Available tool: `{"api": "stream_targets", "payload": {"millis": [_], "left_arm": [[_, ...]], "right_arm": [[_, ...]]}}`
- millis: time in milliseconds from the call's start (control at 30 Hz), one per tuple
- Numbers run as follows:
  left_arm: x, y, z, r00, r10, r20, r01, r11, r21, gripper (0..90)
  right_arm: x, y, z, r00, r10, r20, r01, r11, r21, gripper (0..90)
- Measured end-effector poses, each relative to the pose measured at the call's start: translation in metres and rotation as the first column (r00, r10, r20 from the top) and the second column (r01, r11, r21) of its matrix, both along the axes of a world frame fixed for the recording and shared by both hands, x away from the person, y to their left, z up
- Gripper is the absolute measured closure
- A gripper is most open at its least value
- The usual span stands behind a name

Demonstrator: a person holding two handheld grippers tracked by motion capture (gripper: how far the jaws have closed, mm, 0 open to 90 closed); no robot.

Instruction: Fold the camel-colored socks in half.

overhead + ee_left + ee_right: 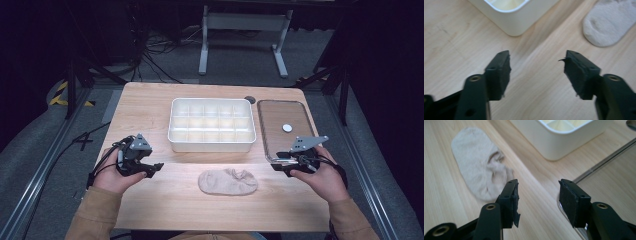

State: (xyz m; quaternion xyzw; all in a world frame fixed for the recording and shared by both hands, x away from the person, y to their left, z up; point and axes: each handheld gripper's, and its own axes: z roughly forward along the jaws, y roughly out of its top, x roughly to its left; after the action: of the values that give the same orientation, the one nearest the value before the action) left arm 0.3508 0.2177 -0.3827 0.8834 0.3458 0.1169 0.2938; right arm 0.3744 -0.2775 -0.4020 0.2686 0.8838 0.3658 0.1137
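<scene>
Our left gripper [156, 169] and right gripper [278, 166] both gape wide with nothing held, flanking the beige sock [228, 181], which lies flat just before the white divided box [211, 125].

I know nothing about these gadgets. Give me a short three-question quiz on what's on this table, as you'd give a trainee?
1. True or false: the beige fabric sock lies inside the white plastic compartment box.
2. Which stands nearer the clear flat lid with a white knob: A) the left gripper, B) the right gripper?
3. Fill in: both grippers' jaws are ___, with nothing between them.

Key: 1. False; it lies on the light wooden table, in front of the box. 2. B. 3. Open.
</scene>
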Motion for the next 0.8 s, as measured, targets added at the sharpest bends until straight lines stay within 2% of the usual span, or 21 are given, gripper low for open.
{"api": "stream_targets", "payload": {"millis": [33,67,100,167,200,300,433,567,633,700,800], "left_arm": [[0.001,0.000,-0.001,0.9999,0.002,-0.013,-0.003,0.9998,-0.019,45.6],[0.001,0.001,-0.002,0.9982,0.014,-0.059,-0.018,0.9980,-0.061,46.5],[0.001,0.002,-0.003,0.9977,0.015,-0.066,-0.020,0.9970,-0.075,47.3],[0.001,0.000,-0.005,0.9989,-0.001,-0.047,-0.003,0.9966,-0.082,50.4],[0.001,-0.001,-0.005,0.9991,-0.007,-0.041,0.004,0.9977,-0.068,50.2],[0.001,-0.001,-0.004,0.9986,0.000,-0.053,-0.003,0.9976,-0.070,48.7],[0.001,0.001,-0.005,0.9980,0.017,-0.061,-0.025,0.9913,-0.129,48.7],[0.002,-0.004,-0.009,0.9967,-0.013,-0.081,0.004,0.9944,-0.105,48.3],[0.003,-0.010,-0.012,0.9957,-0.033,-0.087,0.023,0.9943,-0.104,48.4],[0.004,-0.017,-0.014,0.9948,-0.049,-0.089,0.041,0.9952,-0.089,48.1],[0.006,-0.027,-0.015,0.9940,-0.071,-0.083,0.064,0.9940,-0.089,48.0]], "right_arm": [[0.000,0.001,-0.001,1.0000,0.003,-0.003,-0.003,1.000,0.013,50.9],[0.000,0.002,-0.002,0.9999,-0.003,-0.012,0.003,1.000,0.020,51.4],[0.000,0.002,-0.002,0.9997,-0.013,-0.021,0.013,1.000,0.018,51.5],[0.000,0.002,-0.004,0.9983,-0.039,-0.043,0.040,0.999,0.011,52.2],[0.000,0.003,-0.005,0.9979,-0.040,-0.051,0.041,0.999,0.018,53.4],[-0.001,0.005,-0.007,0.9979,-0.029,-0.059,0.029,1.000,0.011,53.6],[-0.002,0.009,-0.008,0.9987,-0.009,-0.051,0.009,1.000,0.008,57.4],[-0.004,0.013,-0.008,0.9982,0.008,-0.059,-0.007,1.000,0.015,60.9],[-0.004,0.014,-0.009,0.9985,0.009,-0.054,-0.009,1.000,0.003,63.0],[-0.005,0.016,-0.011,0.9981,0.011,-0.061,-0.011,1.000,0.000,63.2],[-0.006,0.017,-0.011,0.9980,0.017,-0.061,-0.017,1.000,-0.001,63.9]]}}
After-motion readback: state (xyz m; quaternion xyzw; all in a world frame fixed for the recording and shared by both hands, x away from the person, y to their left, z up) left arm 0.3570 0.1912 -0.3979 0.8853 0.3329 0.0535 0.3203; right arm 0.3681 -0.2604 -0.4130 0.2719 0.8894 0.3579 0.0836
